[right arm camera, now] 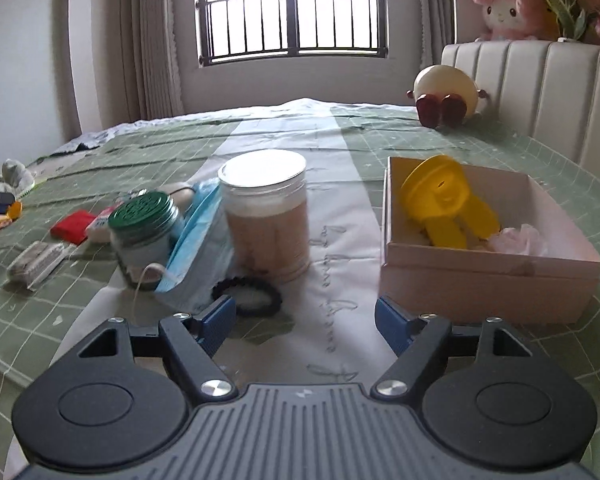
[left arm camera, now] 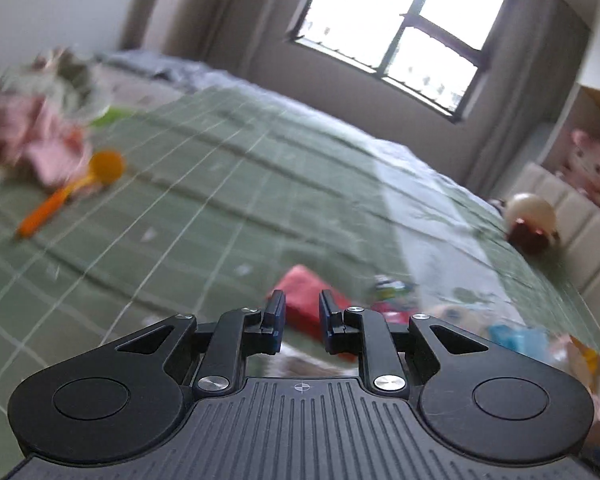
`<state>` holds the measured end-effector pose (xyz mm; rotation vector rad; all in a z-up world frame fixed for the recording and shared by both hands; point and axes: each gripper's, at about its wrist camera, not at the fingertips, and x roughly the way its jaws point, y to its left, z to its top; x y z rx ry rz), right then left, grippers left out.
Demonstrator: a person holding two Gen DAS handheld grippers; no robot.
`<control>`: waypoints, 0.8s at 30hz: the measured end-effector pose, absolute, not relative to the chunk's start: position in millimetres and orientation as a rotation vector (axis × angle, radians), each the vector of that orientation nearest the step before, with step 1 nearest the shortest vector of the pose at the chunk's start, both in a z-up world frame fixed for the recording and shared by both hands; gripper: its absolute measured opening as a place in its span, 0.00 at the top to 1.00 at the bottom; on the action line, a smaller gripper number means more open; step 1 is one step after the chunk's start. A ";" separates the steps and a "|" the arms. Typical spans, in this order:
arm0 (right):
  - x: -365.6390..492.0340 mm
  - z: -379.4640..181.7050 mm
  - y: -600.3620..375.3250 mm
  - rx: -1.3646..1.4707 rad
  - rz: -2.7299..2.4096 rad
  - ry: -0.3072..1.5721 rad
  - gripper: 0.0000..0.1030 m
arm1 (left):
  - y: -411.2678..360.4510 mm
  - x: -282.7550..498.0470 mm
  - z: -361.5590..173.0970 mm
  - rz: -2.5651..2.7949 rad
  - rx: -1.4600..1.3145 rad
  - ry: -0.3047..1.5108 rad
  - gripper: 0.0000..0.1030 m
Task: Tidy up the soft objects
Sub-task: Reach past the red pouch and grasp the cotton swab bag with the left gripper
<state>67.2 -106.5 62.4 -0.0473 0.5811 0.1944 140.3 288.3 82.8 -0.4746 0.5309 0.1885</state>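
A: Soft objects lie scattered on the bed (right arm camera: 380,136), under its green checked cover. Taking the pink box (right arm camera: 488,272) as the mark, what is where?

B: Inside the box a yellow plastic piece (right arm camera: 448,200) leans on the back wall, with a pale pink soft thing (right arm camera: 520,240) in the near right corner. Left of the box stands a clear jar (right arm camera: 266,208) with a wide lid. A blue face mask (right arm camera: 198,252) leans against the jar's left side, and a green-lidded jar (right arm camera: 146,224) sits further left.

A: And the smaller things?

B: A black hair tie (right arm camera: 248,294) lies flat in front of the clear jar. Far left of the box sit a red cloth (right arm camera: 72,226) and a wrapped grey packet (right arm camera: 34,266). Behind the box, a round cream plush (right arm camera: 446,94) rests by the headboard.

A: The grippers?

B: The right hand-held gripper (right arm camera: 304,320) stands wide open and empty, near the box's front left corner. The left hand-held gripper (left arm camera: 302,314) shows a narrow gap with nothing between the pads; its view is blurred.
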 end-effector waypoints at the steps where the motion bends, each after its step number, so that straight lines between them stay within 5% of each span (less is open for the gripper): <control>1: 66.1 62.5 -104.6 -0.059 0.197 0.581 0.25 | 294.8 140.8 75.2 0.181 -0.493 0.540 0.81; 12: 52.5 63.2 -74.9 -0.183 0.233 0.555 0.25 | 275.9 168.1 47.6 -0.171 -0.496 0.662 0.76; 17: 55.4 59.7 -64.7 -0.199 0.261 0.574 0.25 | 275.9 200.6 67.0 -0.019 -0.339 0.572 0.76; 24: 56.2 75.7 -52.6 -0.232 0.326 0.546 0.25 | 315.3 264.4 29.3 0.132 -0.432 0.659 0.77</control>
